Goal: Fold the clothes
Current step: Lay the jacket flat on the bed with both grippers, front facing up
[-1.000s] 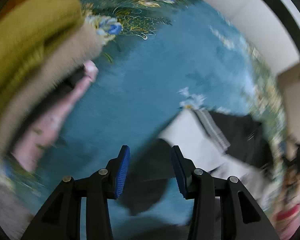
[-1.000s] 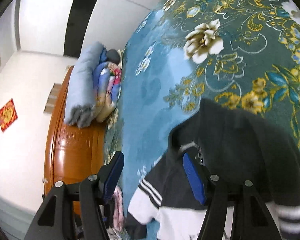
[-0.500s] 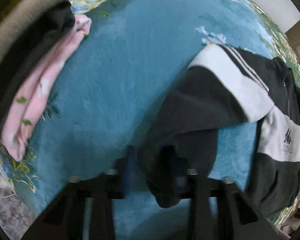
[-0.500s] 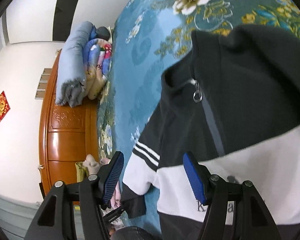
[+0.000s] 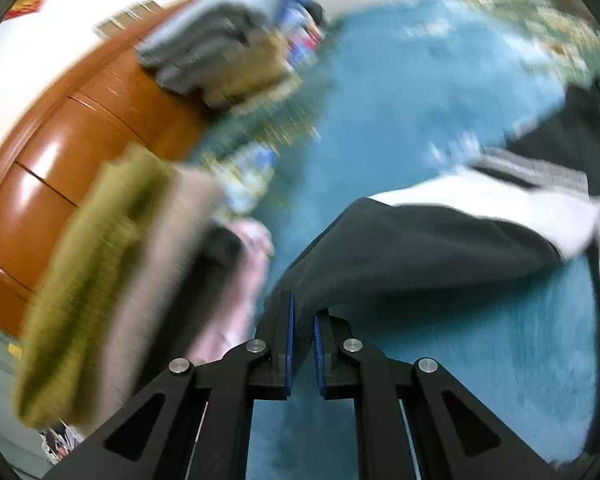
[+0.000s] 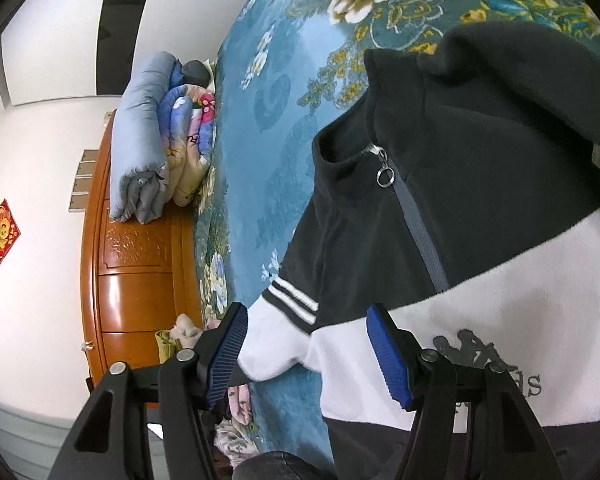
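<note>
A black and white zip jacket [image 6: 460, 208] lies spread on the teal floral bedspread [image 6: 268, 128]. In the left wrist view my left gripper [image 5: 302, 332] is shut on the black cuff of the jacket's sleeve [image 5: 400, 248] and holds it above the bedspread [image 5: 400, 92]; the view is blurred. In the right wrist view my right gripper [image 6: 304, 354] is open over the jacket's white band, near the striped shoulder [image 6: 292, 296], holding nothing.
A stack of folded clothes, olive, beige, black and pink [image 5: 112, 264], sits at the left of the bed. Rolled quilts [image 6: 160, 140] lie against the wooden headboard [image 6: 136, 264]. White wall lies beyond.
My left gripper has closed on the sleeve cuff and lifted it, swinging up toward the headboard. My right gripper has moved in over the jacket's chest and stayed open.
</note>
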A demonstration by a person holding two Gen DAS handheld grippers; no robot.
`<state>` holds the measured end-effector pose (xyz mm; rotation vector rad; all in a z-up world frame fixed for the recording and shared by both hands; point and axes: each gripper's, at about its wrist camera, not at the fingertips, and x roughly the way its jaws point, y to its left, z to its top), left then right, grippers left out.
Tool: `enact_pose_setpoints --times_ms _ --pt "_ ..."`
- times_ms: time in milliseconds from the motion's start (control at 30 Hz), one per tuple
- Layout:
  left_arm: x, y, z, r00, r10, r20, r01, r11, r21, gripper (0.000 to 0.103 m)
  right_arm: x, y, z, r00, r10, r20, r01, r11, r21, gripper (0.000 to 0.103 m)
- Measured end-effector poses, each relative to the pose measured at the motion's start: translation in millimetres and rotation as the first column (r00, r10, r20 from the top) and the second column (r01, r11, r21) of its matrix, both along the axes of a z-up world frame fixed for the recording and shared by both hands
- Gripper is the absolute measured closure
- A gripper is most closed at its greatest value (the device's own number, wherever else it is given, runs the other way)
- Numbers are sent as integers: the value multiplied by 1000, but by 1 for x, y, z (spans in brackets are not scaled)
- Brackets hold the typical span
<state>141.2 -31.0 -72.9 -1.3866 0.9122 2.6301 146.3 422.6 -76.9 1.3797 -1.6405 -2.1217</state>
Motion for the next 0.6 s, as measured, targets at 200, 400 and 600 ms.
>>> enact_pose_setpoints --times_ms 200,400,600 --pt "1 -31 -37 977 118 180 -143 981 134 92 12 9 -10 1000 -9 29 8 1000 5 38" --pt "0 -45 -33 941 124 315 -221 930 294 85 26 28 10 1000 -15 -12 15 999 32 38" --pt "5 -67 21 945 158 288 -272 867 417 65 62 77 64 997 -38 -73 52 978 203 38"
